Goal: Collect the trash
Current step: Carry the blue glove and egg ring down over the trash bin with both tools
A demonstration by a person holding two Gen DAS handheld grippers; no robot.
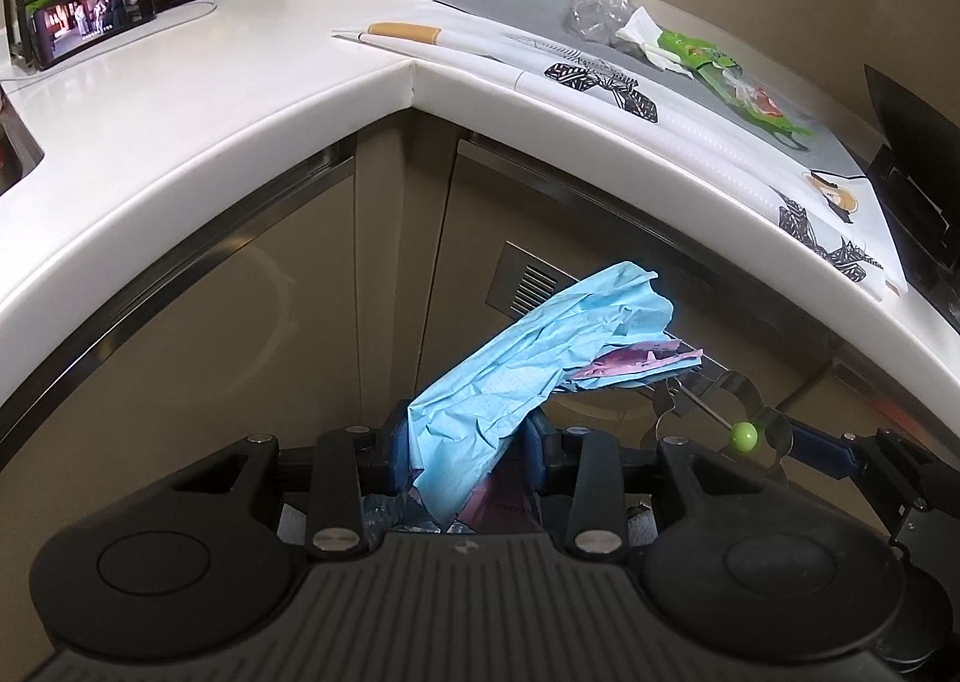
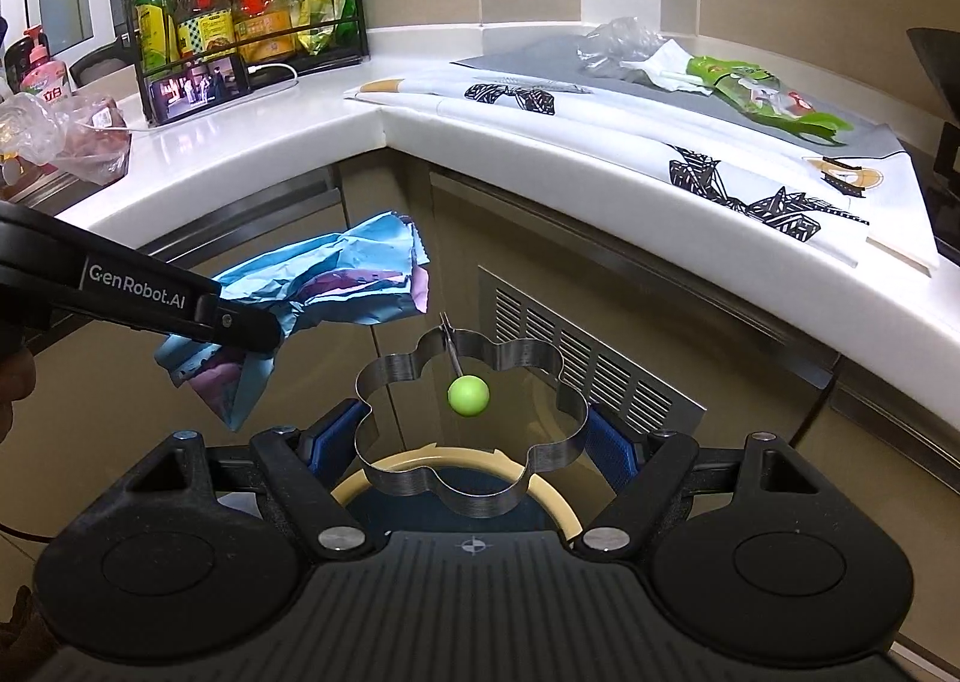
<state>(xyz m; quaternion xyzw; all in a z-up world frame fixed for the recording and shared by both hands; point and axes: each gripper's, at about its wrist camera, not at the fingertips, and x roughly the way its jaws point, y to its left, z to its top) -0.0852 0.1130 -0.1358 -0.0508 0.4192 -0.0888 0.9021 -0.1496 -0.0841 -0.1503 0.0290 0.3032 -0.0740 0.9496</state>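
My left gripper [image 1: 471, 436] is shut on a crumpled blue paper [image 1: 540, 358] with a purple inner side, which sticks up and to the right from between the pads. The right wrist view shows that paper [image 2: 348, 268] hanging from the left gripper [image 2: 252, 328] in front of the cabinet. My right gripper [image 2: 471, 436] holds a flower-shaped metal ring [image 2: 516, 352] between its blue pads, with a green ball handle [image 2: 468, 395]. A bin with a cream rim [image 2: 360, 487] lies directly below. On the counter rest a green wrapper [image 2: 756, 87], a white tissue [image 2: 660, 63] and clear plastic [image 2: 618, 45].
A patterned mat [image 2: 720, 165] covers the right counter. A bottle rack [image 2: 240, 9] and a phone [image 2: 198, 84] stand at the back left, a clear bag [image 2: 60, 135] further left. A vent grille [image 2: 588, 358] is set in the cabinet. A black appliance [image 1: 912, 190] stands at far right.
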